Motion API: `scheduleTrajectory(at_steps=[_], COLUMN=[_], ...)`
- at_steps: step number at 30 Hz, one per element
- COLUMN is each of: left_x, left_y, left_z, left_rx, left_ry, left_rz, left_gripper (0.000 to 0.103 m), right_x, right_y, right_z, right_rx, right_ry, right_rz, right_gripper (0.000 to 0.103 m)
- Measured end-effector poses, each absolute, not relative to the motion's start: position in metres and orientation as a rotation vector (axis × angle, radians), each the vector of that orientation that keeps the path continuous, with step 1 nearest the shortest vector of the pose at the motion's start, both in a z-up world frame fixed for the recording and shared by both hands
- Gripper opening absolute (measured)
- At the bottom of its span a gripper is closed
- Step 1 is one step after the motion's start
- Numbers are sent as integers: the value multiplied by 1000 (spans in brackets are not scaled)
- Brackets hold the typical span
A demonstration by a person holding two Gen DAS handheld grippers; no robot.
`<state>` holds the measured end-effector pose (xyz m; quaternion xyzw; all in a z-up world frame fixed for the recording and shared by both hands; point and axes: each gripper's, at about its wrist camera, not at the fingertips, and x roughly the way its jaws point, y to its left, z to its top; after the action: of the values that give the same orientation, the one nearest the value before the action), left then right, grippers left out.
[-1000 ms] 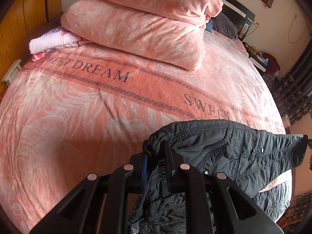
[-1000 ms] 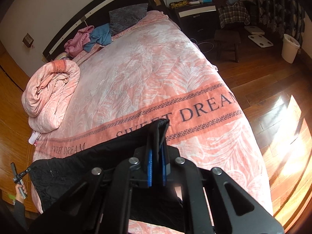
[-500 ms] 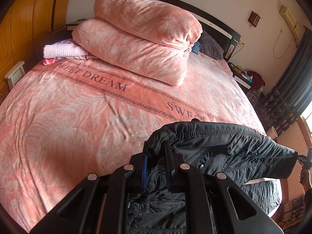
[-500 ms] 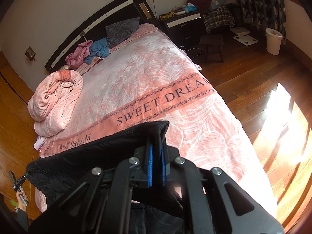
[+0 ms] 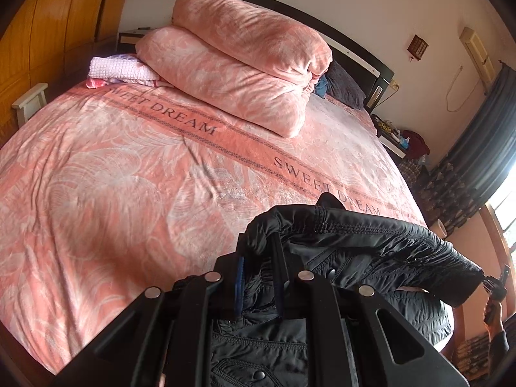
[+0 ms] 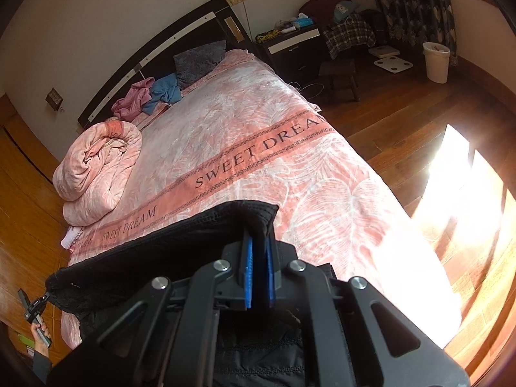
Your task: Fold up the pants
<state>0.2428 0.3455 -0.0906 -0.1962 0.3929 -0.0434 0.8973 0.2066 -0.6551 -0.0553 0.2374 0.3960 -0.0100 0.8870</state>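
Black pants [image 5: 364, 242] hang stretched by the waistband, both tools, left [image 5: 258, 258] and right [image 6: 258, 251], clamped on it; next, lay them flat on the bed [image 5: 129, 177].

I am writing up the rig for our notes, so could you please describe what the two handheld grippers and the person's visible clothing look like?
Both are matte black plastic. The left gripper and the right gripper each have angular linkage arms with triangular cut-outs, four round silver pivot pins, and two narrow black fingers lined with blue pads. No cables show. A hand at the frame edge emerges from a dark sleeve.
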Motion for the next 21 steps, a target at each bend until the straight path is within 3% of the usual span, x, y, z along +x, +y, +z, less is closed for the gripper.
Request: scheduleTrajectory(at_steps=[21], left_x=[164], left_y=[344], left_z=[-140], left_rx=[-356], left_ry=[827], left_rz=[-96], left_gripper=[19], right_x=[107], right_y=[-638], right_z=[-76], right_rx=[489], right_ry=[771], right_rz=[-44], right_gripper=[10])
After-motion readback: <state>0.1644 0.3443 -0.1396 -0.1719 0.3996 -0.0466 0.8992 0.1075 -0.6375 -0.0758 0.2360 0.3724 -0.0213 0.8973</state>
